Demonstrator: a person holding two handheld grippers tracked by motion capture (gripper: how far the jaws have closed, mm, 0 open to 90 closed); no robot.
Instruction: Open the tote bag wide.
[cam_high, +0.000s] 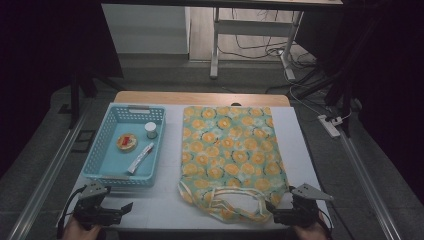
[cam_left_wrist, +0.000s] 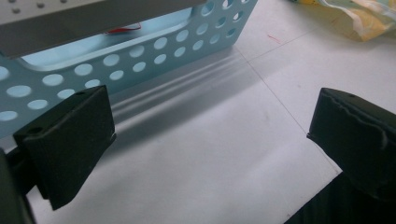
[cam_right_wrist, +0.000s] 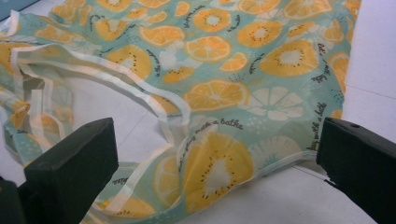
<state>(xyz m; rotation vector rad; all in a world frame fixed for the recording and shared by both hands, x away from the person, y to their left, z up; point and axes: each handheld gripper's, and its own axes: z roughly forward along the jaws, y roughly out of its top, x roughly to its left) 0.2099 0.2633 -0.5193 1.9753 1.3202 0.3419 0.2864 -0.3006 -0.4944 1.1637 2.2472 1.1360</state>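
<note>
Landmark: blue perforated basket, on the white worktop.
Tote bag: orange-slice print, flat, just right of the basket.
Left claw: released, empty, near the basket's front wall.
Right claw: released, at the bag's handle end.

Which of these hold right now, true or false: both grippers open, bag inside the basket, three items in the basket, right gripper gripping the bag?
1. The left gripper and right gripper are both open. True.
2. The tote bag lies inside the blue basket. False: it lies flat on the table beside the basket.
3. The basket holds a round tin, a small jar and a sachet. True.
4. The right gripper is gripping the bag. False: its jaws stand apart around the bag's corner, not closed.
</note>
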